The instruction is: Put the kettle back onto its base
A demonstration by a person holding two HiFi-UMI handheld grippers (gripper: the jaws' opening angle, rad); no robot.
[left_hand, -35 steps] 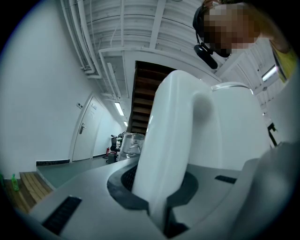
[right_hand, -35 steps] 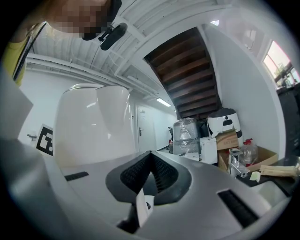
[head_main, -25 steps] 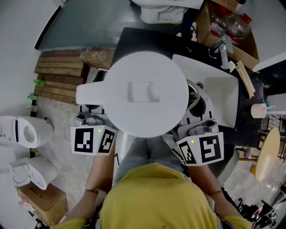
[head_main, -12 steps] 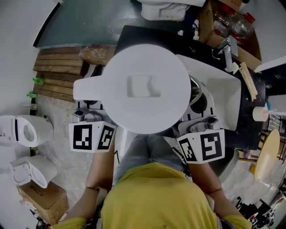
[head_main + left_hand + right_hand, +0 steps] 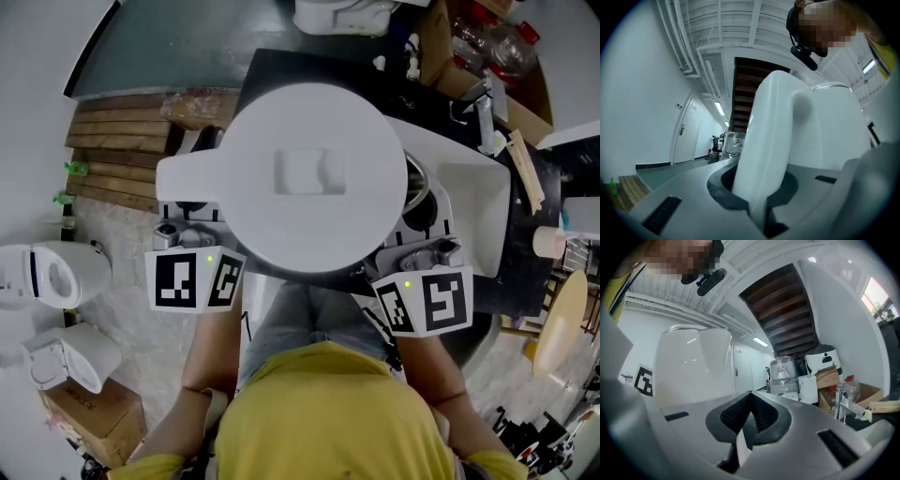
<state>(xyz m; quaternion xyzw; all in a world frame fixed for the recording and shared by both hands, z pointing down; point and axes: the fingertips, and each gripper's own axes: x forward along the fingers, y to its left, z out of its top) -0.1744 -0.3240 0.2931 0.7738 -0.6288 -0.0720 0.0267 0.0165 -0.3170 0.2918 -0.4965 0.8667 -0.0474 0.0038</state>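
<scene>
While clamping the kettle [image 5: 309, 178] by its handle [image 5: 774, 140] in the left gripper [image 5: 760, 204], right gripper [image 5: 747, 420] pinched shut, hovering over the sink [image 5: 472, 208], base not yet reached.

Pale speckled floor [image 5: 122, 272], stacked wooden planks [image 5: 122, 141], black counter [image 5: 267, 73], white sink [image 5: 478, 202].

Kettle [image 5: 314, 178] hides counter [image 5: 272, 73]; faucet [image 5: 482, 101], box [image 5: 448, 49] crowd right

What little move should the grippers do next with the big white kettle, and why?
Probably shift it slightly right, then lower. The left gripper is clamped on the handle, holding the kettle up, and a round rim, likely its base, peeks out beside it.
</scene>
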